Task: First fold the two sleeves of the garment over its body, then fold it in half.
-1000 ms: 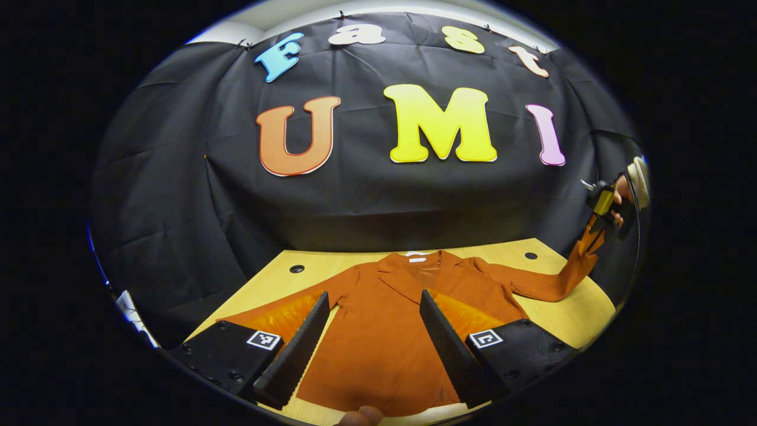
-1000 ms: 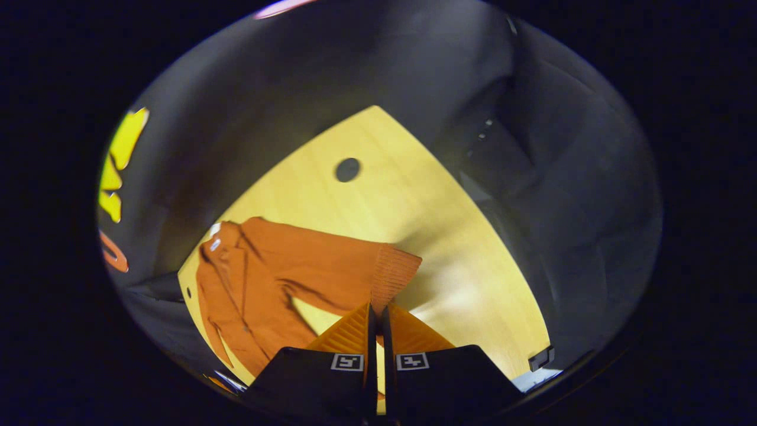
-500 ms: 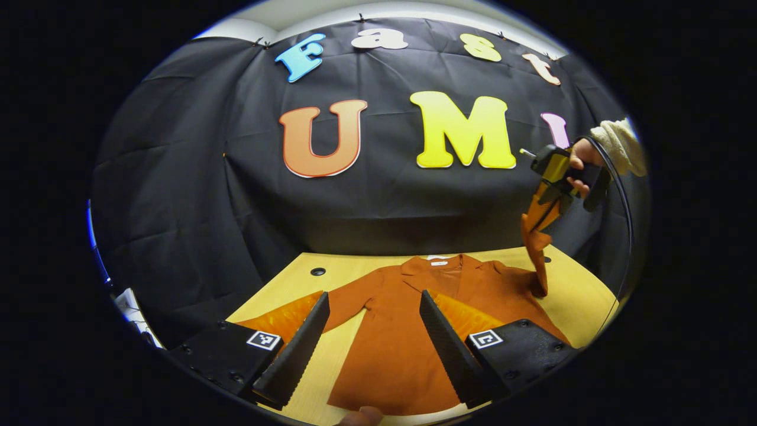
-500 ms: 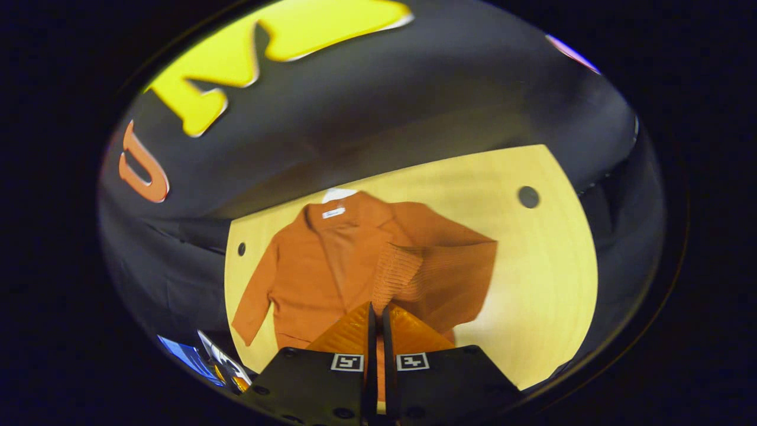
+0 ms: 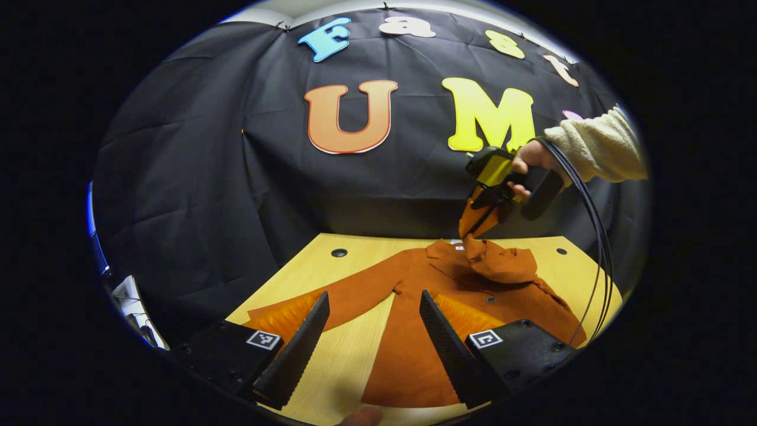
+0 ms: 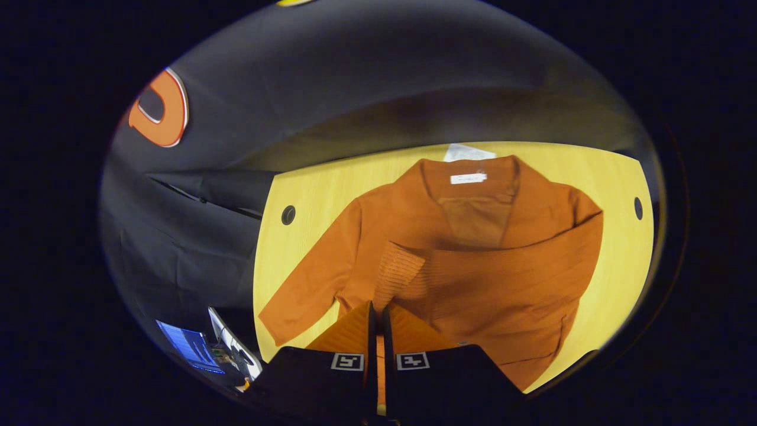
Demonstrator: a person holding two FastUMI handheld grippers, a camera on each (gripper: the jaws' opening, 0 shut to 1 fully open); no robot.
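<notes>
An orange jacket [image 5: 408, 337] lies face up on the wooden table [image 5: 349, 260], collar toward the wall. My right gripper [image 5: 471, 232], held by a hand in a cream sleeve, hangs over the collar and is shut on the cuff of one sleeve [image 5: 502, 266], which drapes across the chest. In the right gripper view the ribbed cuff [image 6: 402, 272] runs up from my shut right gripper [image 6: 377, 306], and the sleeve [image 6: 508, 266] crosses the jacket's body [image 6: 473, 219]. The other sleeve [image 6: 307, 284] lies spread out flat. My left gripper [image 5: 372, 296] stands open above the jacket's near hem, holding nothing.
The table [image 6: 295, 183] has round holes [image 5: 339, 252] near its far corners. A black cable [image 5: 594, 248] loops down from the right gripper. A lit screen [image 6: 189, 346] sits off the table's left side. The table's front edge is close beneath my left gripper.
My right gripper has lifted the sleeve from the table's right side and carried it left, over the jacket's chest. The left gripper stayed open and drifted slightly.
</notes>
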